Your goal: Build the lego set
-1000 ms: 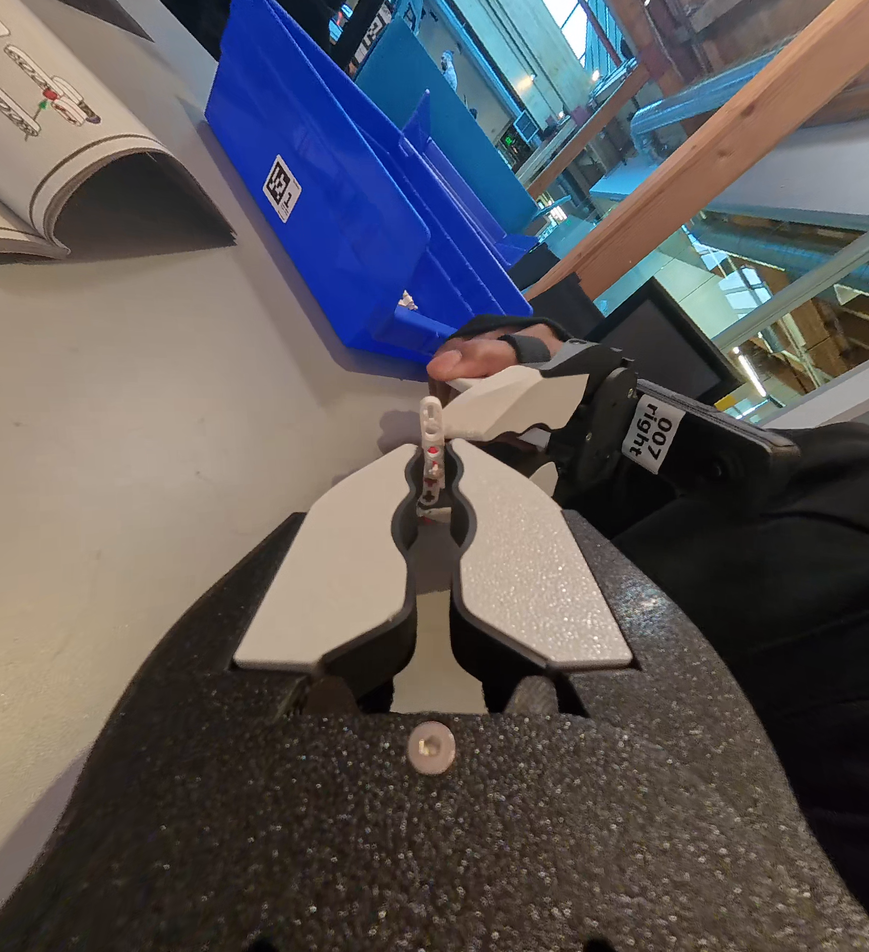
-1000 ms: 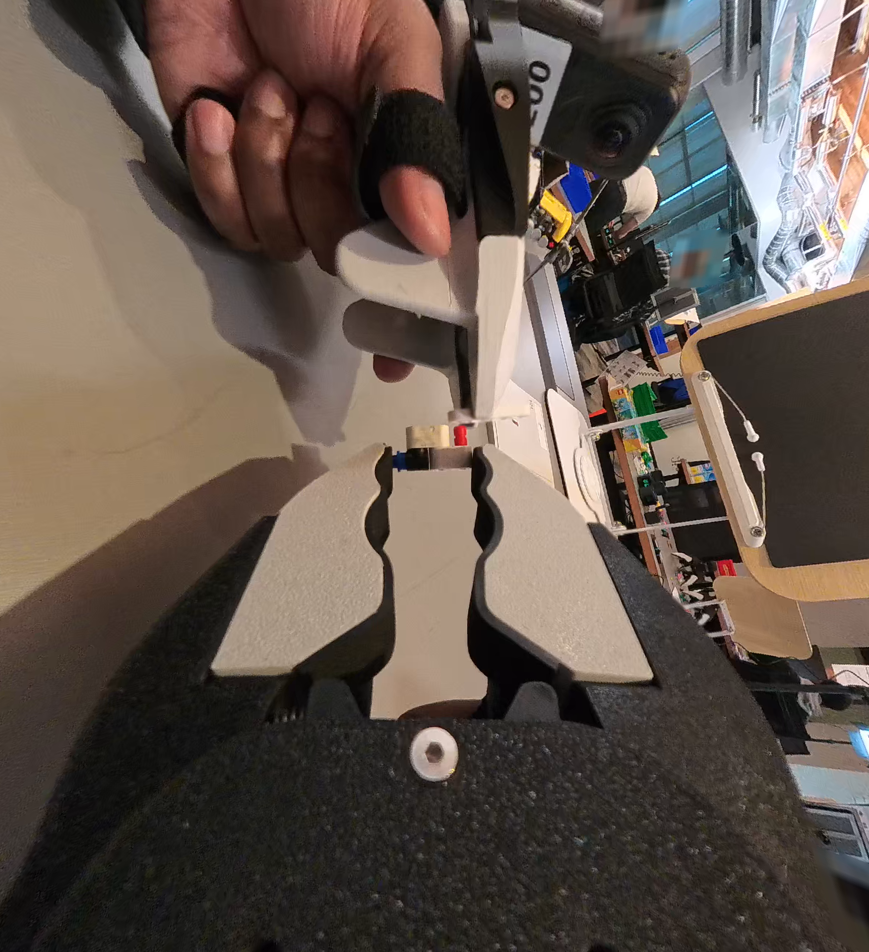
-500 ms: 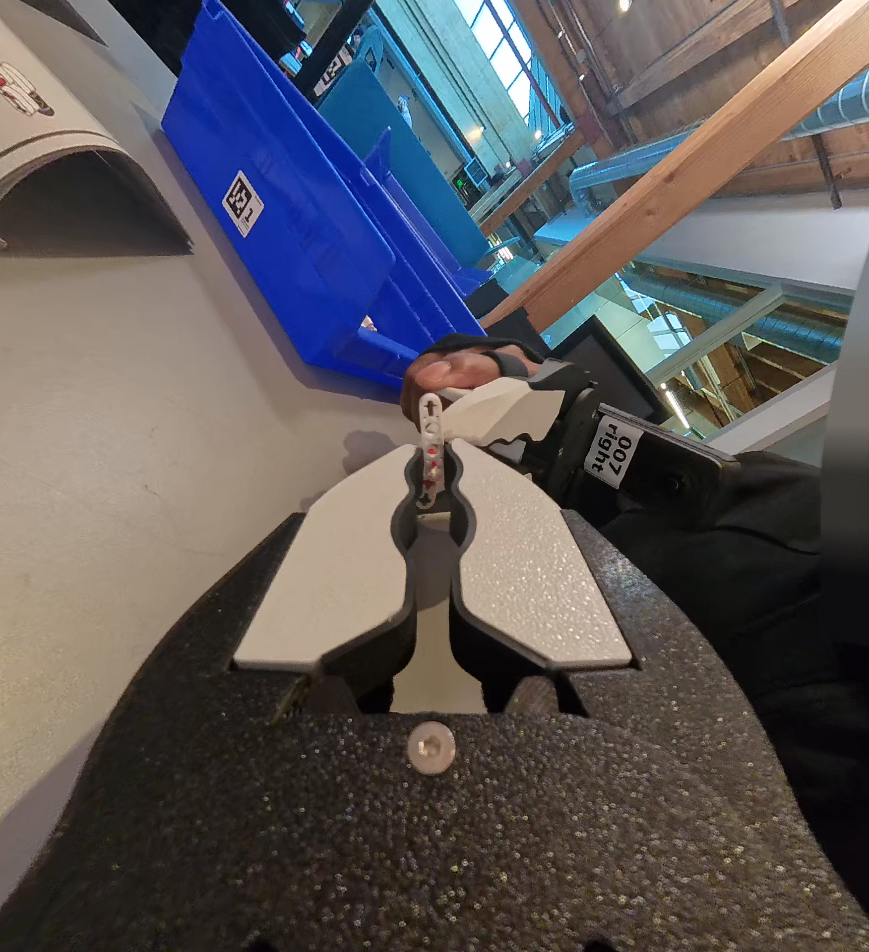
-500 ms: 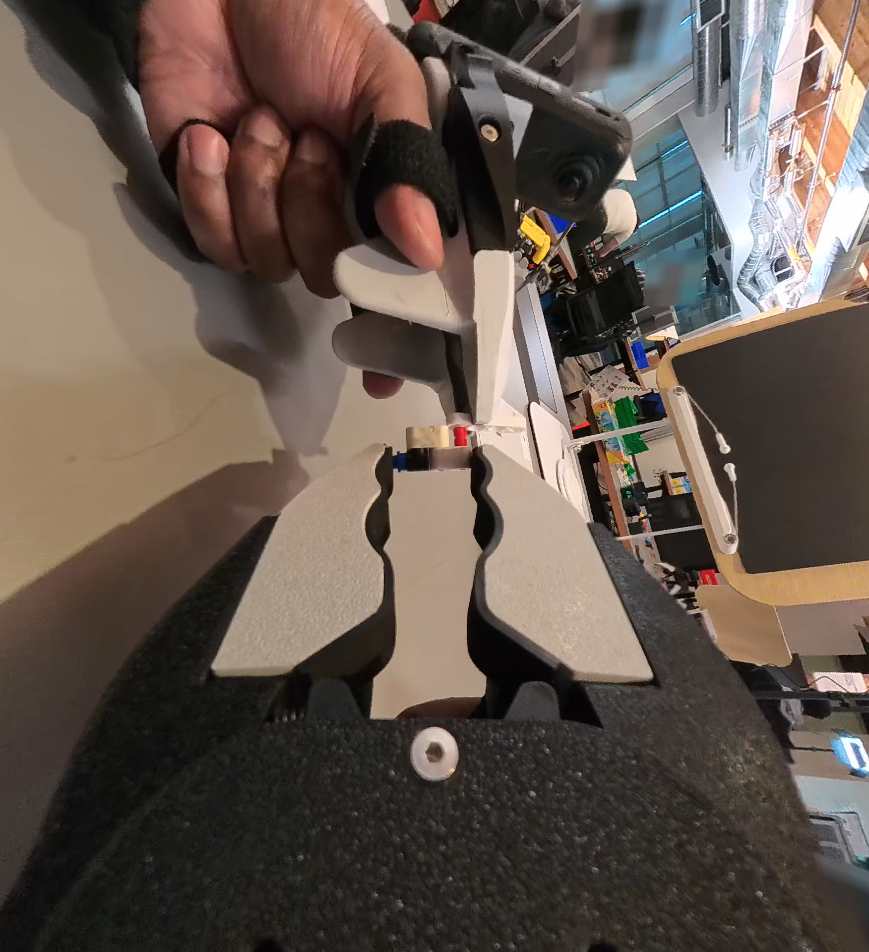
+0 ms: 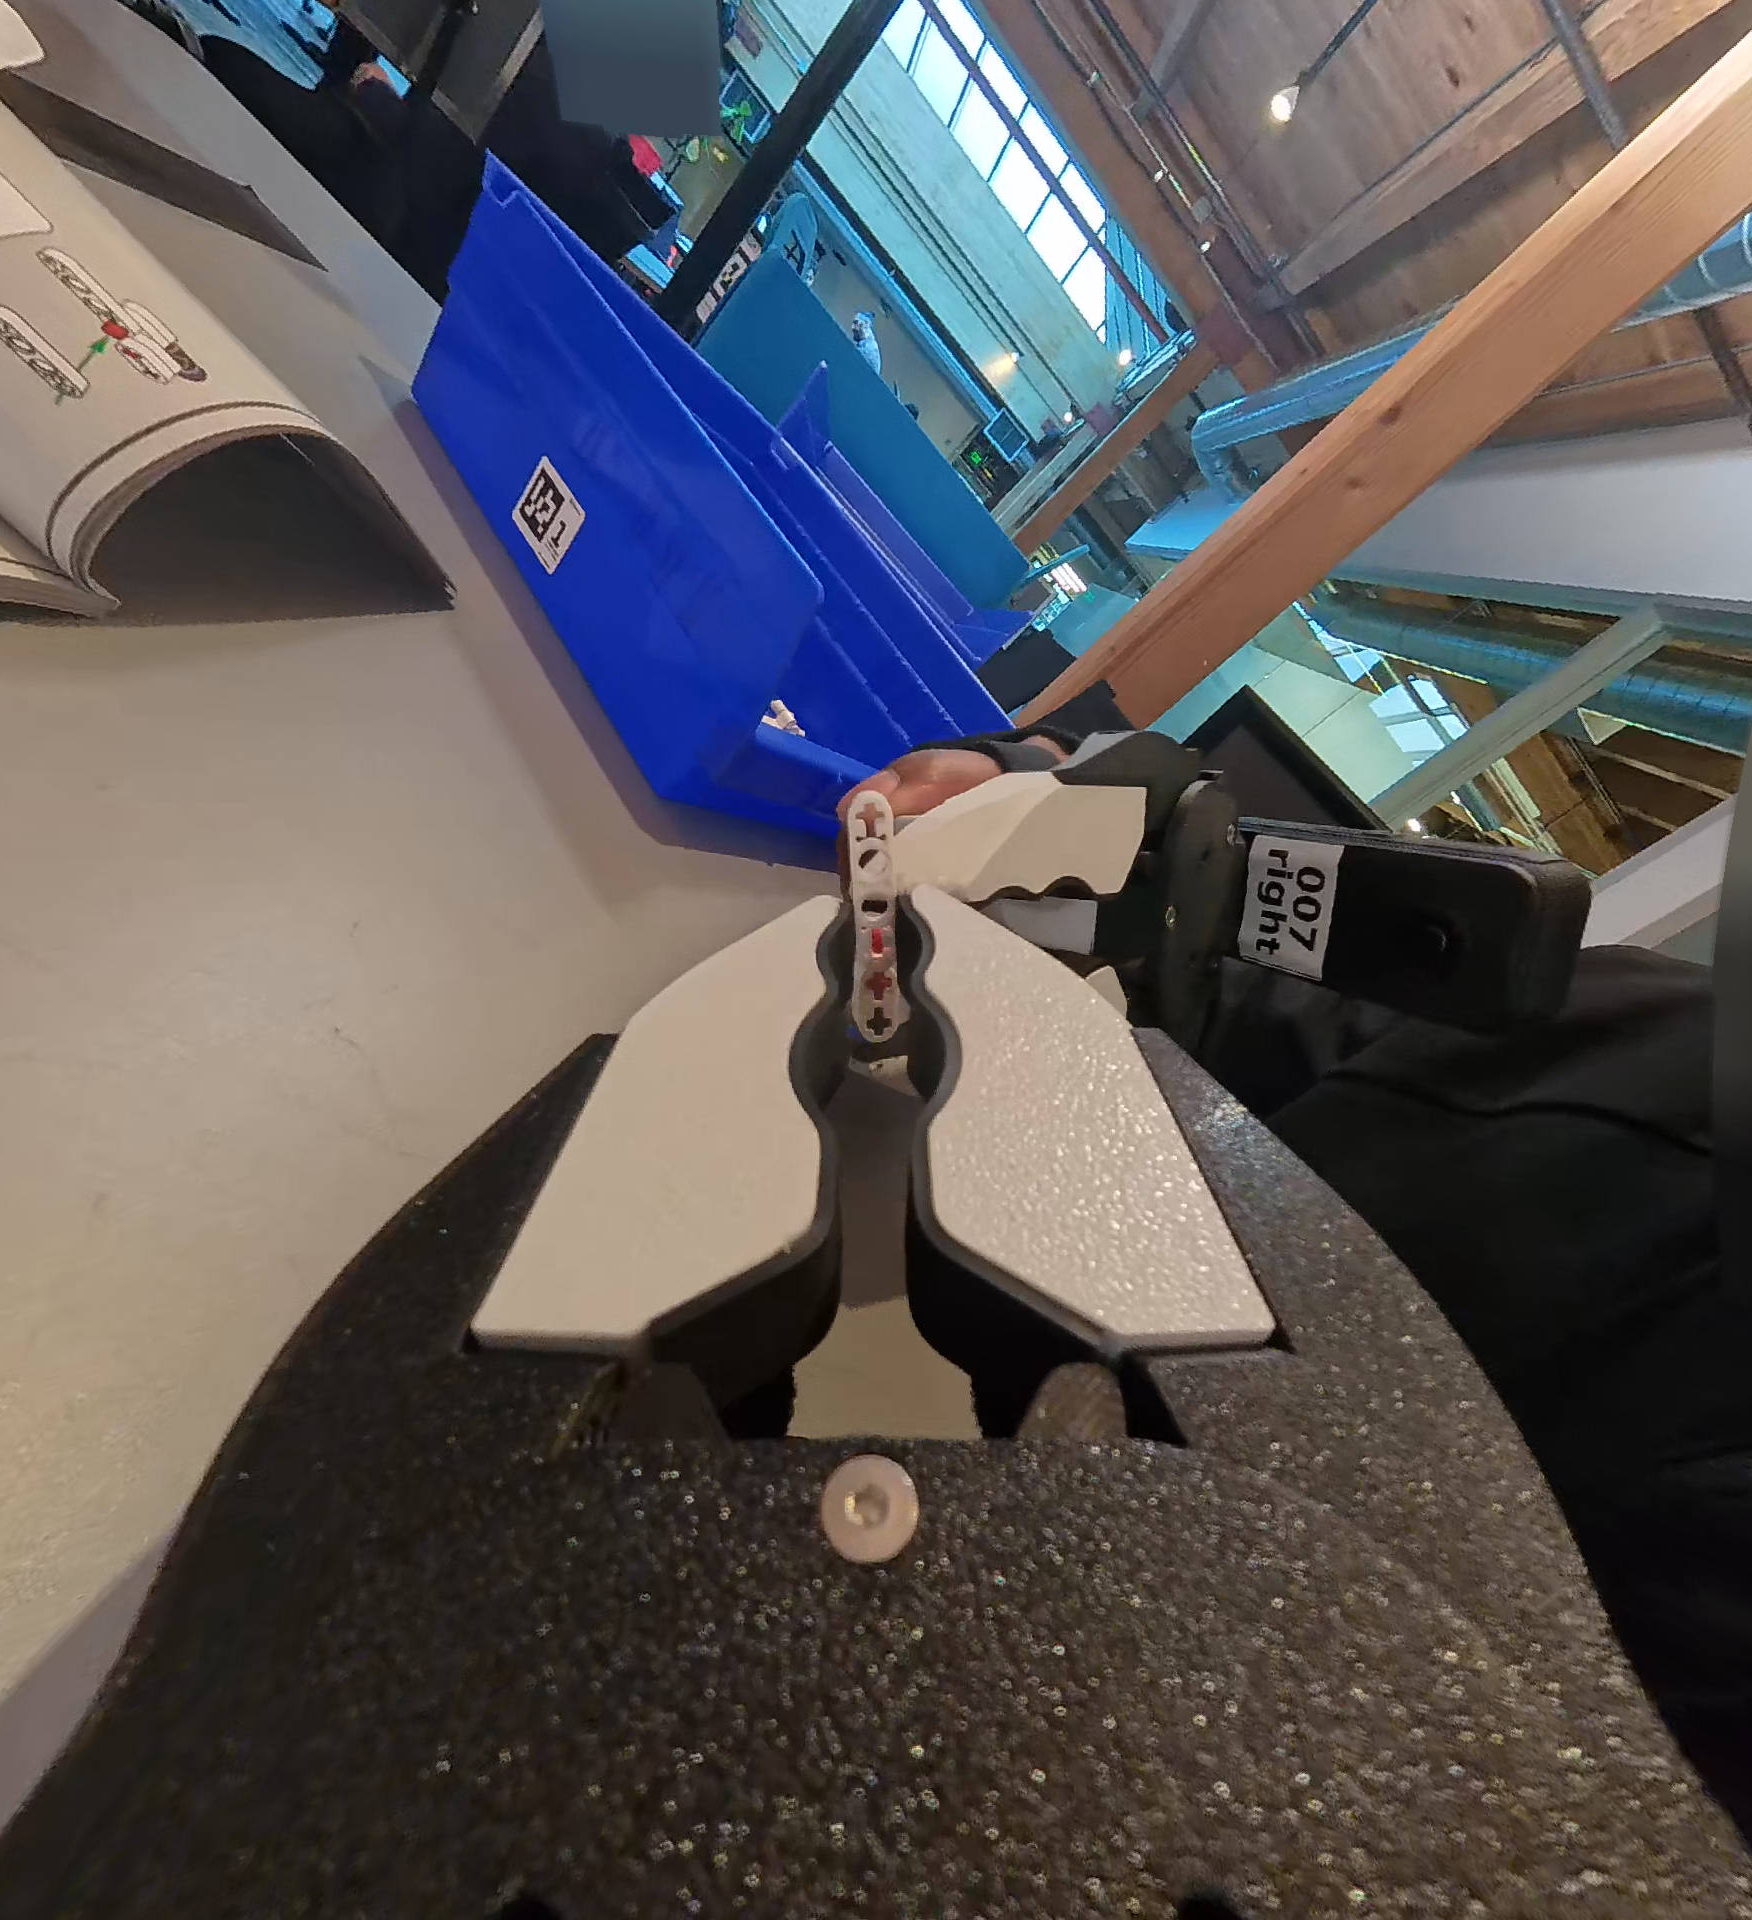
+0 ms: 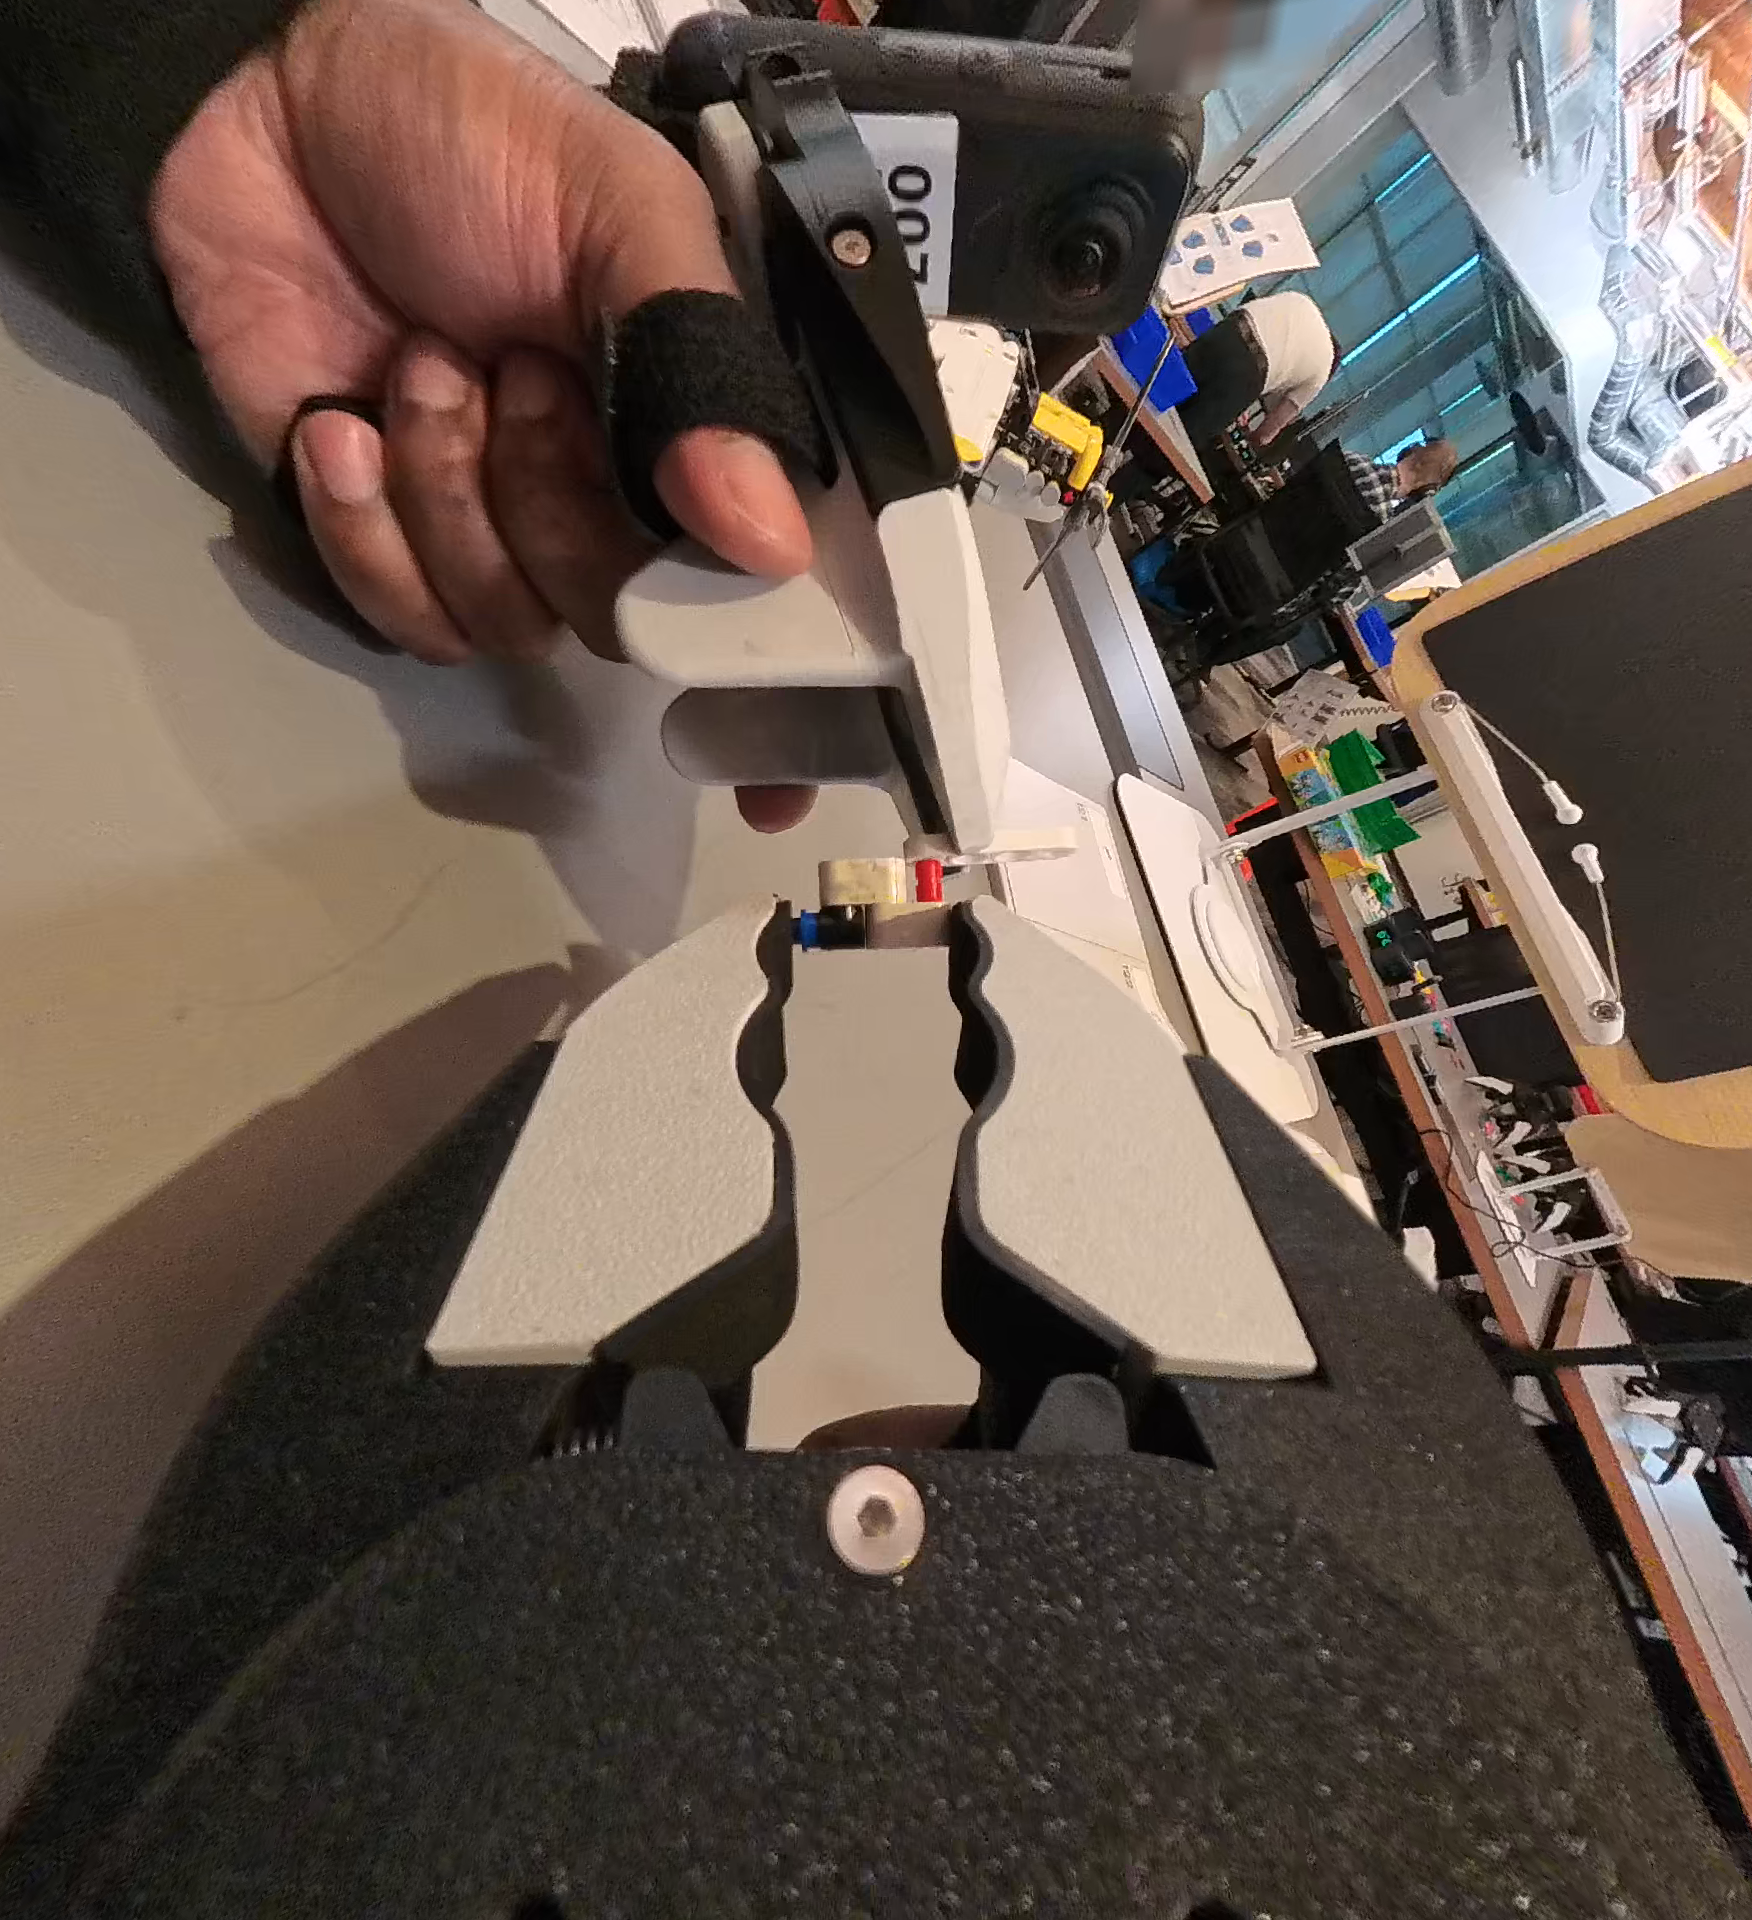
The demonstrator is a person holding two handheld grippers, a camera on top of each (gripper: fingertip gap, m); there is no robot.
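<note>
In the left wrist view, the left gripper has its fingers drawn close and pinching a thin white perforated beam, which stands on edge between the pads and pokes out past their tips; red pins show through two of its holes. Right at that beam, the right gripper has its fingers set wider and clamped on a small built-up piece: a blue pin end against one pad, a grey block against the other, a cream block and a red pin on top. The red pin sits at the beam's face, so the two pieces look brought together, though whether the pin is fully seated cannot be told. Both pieces are held above the pale desk. Farther off on the desk lie an open instruction booklet and a blue parts bin, with a small white part inside.
</note>
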